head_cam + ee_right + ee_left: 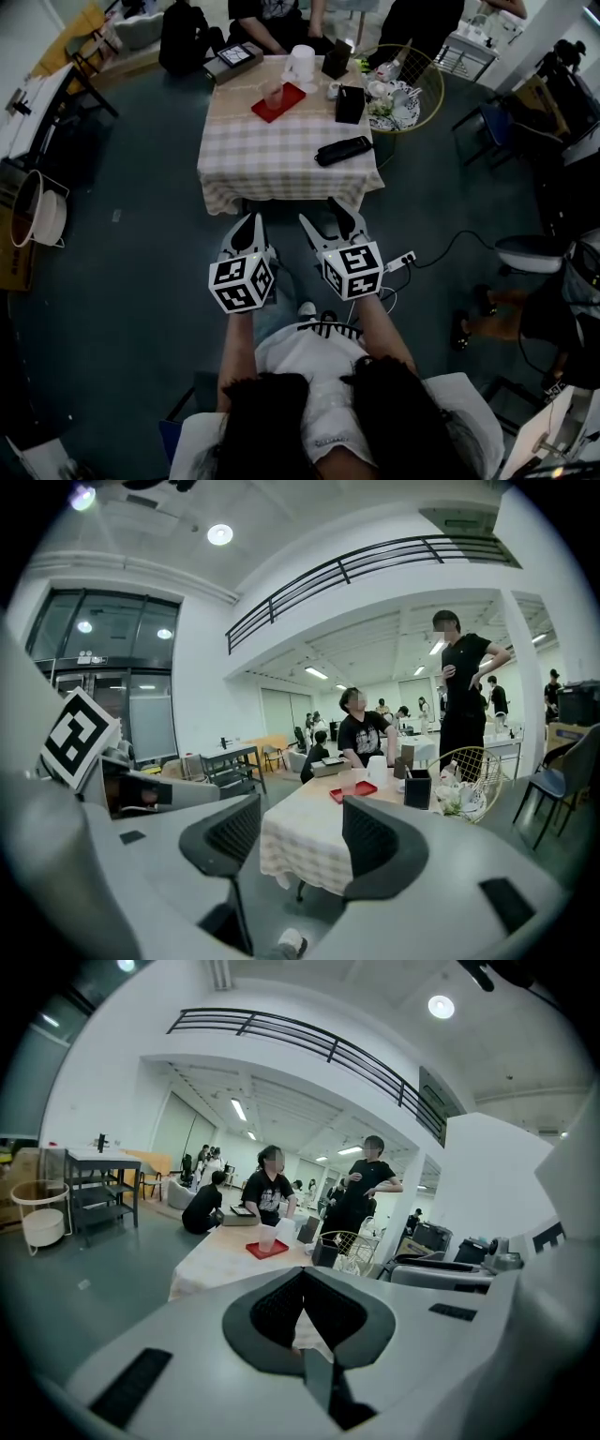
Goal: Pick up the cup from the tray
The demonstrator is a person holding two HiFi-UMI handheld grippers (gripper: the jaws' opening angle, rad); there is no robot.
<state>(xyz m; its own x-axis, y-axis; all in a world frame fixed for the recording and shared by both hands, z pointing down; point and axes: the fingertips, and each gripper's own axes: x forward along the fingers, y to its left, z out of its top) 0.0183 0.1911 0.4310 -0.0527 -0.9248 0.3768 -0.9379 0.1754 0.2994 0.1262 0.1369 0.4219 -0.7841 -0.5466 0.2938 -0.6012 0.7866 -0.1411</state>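
Left tongs (250, 219) closed, right tongs (323, 217) parted and empty — both well apart from the cup (274, 96).

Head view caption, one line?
Left gripper shut, right gripper open, both short of the table; cup on red tray.

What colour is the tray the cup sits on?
Red. The tray shows best in the head view.

Matt checked cloth tablecloth (272, 155), translucent plastic cup (273, 96), glossy red tray (292, 95), thin metal wire basket (442, 89)
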